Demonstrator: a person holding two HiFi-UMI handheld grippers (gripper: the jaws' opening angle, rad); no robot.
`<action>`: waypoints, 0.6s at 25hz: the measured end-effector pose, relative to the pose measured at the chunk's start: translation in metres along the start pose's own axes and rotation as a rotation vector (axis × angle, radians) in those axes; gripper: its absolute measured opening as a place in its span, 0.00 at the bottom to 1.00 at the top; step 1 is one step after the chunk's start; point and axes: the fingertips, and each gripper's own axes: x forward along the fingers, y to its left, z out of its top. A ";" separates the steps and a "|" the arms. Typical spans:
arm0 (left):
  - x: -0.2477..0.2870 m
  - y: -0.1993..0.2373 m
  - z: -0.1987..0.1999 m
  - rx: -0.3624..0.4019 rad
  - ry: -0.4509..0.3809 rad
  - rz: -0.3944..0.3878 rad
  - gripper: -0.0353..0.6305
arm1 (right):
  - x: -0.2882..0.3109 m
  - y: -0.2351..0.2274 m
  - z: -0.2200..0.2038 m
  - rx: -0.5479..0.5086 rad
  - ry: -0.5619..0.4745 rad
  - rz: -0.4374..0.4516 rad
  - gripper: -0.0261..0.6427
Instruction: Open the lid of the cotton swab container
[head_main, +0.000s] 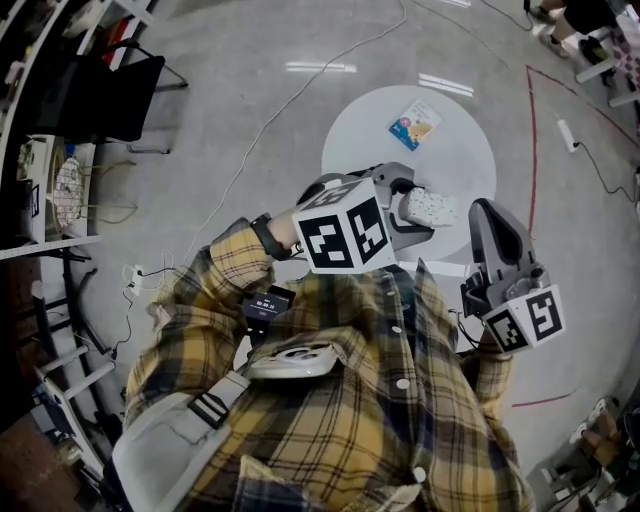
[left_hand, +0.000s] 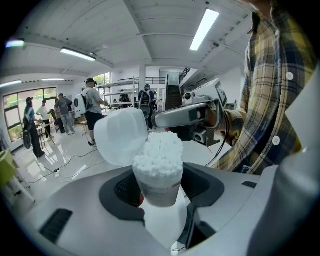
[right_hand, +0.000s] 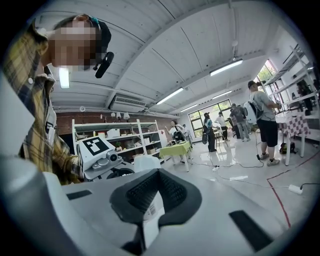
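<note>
My left gripper (head_main: 402, 203) is shut on the clear cotton swab container (left_hand: 159, 189) and holds it upright in front of my chest. White swab heads (left_hand: 160, 150) stand packed above its rim. Its white lid (left_hand: 120, 136) is flipped back to the left on its hinge and stands open. In the head view the container (head_main: 428, 207) pokes out to the right of the left marker cube. My right gripper (head_main: 488, 212) hovers just right of it, apart from it, jaws shut with nothing between them. In the right gripper view the lid (right_hand: 147, 162) shows beyond the shut jaws (right_hand: 157, 186).
Below me stands a round white table (head_main: 455, 150) with a small blue and yellow card (head_main: 414, 124) lying on it. Cables and red tape lines cross the grey floor. Shelves and a black chair (head_main: 100, 95) are at the left. Several people stand far off.
</note>
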 end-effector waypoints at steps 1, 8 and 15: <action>0.000 0.000 0.000 0.000 0.000 0.000 0.41 | 0.001 0.000 0.000 0.000 0.000 0.001 0.06; 0.007 0.003 -0.002 -0.002 0.005 -0.002 0.41 | 0.002 -0.008 -0.004 0.009 0.005 0.007 0.06; 0.006 0.002 -0.001 0.005 0.009 -0.005 0.41 | 0.002 -0.006 -0.002 0.011 0.005 0.012 0.06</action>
